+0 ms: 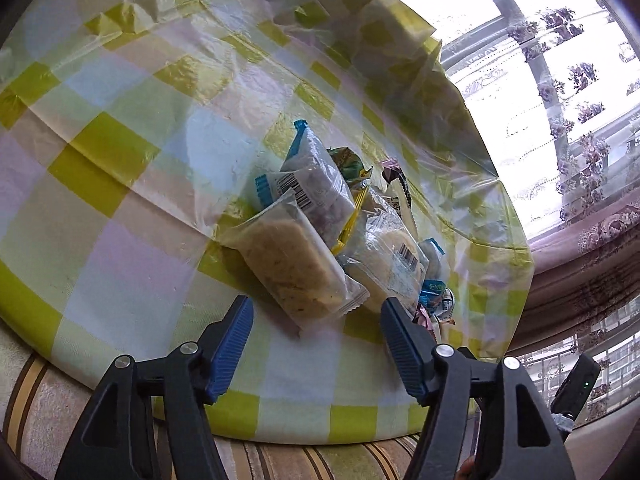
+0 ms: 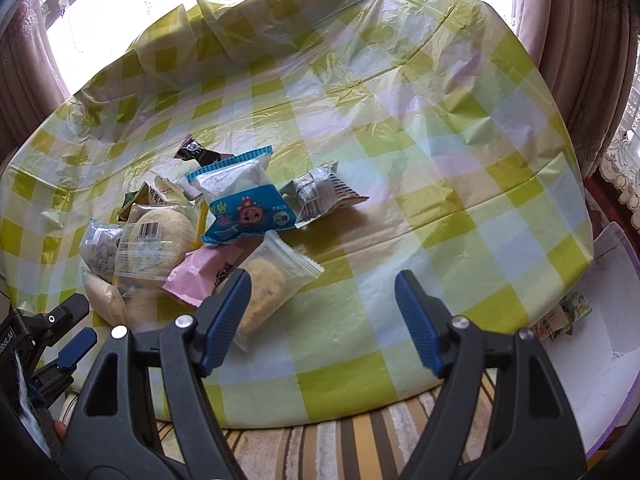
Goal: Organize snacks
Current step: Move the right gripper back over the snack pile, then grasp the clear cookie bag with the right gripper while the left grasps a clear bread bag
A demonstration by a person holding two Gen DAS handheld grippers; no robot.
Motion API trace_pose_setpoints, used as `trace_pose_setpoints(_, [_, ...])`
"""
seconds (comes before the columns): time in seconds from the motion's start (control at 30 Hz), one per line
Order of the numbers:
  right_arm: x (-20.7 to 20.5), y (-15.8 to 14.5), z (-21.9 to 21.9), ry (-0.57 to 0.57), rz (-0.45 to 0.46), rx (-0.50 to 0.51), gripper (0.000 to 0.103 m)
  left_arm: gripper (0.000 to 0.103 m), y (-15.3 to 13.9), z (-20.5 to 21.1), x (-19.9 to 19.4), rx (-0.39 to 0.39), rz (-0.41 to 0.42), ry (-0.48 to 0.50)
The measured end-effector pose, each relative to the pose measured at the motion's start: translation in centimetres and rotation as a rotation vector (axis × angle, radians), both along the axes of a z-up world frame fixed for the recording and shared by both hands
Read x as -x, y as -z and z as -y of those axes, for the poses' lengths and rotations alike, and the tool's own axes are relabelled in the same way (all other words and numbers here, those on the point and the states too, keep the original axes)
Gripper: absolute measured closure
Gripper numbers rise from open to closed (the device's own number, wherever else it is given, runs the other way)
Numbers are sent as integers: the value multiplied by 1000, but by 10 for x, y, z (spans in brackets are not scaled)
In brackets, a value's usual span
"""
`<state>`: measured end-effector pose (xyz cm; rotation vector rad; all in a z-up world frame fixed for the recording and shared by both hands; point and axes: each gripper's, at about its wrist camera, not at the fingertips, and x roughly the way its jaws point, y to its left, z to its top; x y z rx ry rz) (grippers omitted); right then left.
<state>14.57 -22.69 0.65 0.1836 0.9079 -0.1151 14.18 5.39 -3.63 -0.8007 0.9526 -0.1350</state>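
A heap of wrapped snacks lies on the round tabletop under a yellow-green checked plastic cloth; the left tool hangs released just before a clear packet of pale cake; the right tool stands released, empty, beside a clear-wrapped round cookie; a white box off the tabletop's edge holds one small printed packet.

I can read very little here. On the left gripper's body, at the left edge of my right wrist view, white lettering says "robot.AI", partly cut off. The blue-banded snack packet carries bold Korean-looking characters beside a pink cartoon face, too small for me to make out. Left of that packet, the clear-wrapped round bun bears a barcode label; its digits are illegible. Right of it, the small crumpled wrapper shows fine print I cannot read.
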Motion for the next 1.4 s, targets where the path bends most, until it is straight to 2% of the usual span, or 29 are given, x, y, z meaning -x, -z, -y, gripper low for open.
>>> trace_pose_setpoints(0.13, [-8,4,-4,-2,-11,-8,26,35,7,-4,-7,43,-18,-14])
trace_pose_setpoints(0.27, [-12,7,-7,-10,-18,-11,26,35,6,-4,-16,39,-14,-28])
trace_pose_setpoints(0.33, [-13,8,-8,-11,-22,-14,26,35,4,-3,-22,15,-15,-28])
trace_pose_setpoints(0.5, [-18,12,-9,-6,-37,-24,26,37,-1,7,-34,-103,-9,-19])
trace_pose_setpoints(0.57, [-20,13,-11,-8,-43,-22,26,43,-2,11,-37,-166,-10,-17])
trace_pose_setpoints(0.63, [-21,14,-13,-11,-46,-18,26,49,-2,12,-37,-189,-9,-14])
trace_pose_setpoints(0.73, [-23,15,-14,-12,-54,-15,25,58,-1,10,-36,-202,-7,-11])
trace_pose_setpoints(0.83, [-26,16,-16,-12,-65,-8,24,62,0,10,-33,-214,-6,-11])
trace_pose_setpoints(1.13, [-39,25,-30,-28,-116,13,19,66,-2,12,-25,-221,20,-5])
trace_pose_setpoints(1.4, [-36,31,-33,-36,-153,45,19,67,-4,14,-21,-234,27,2])
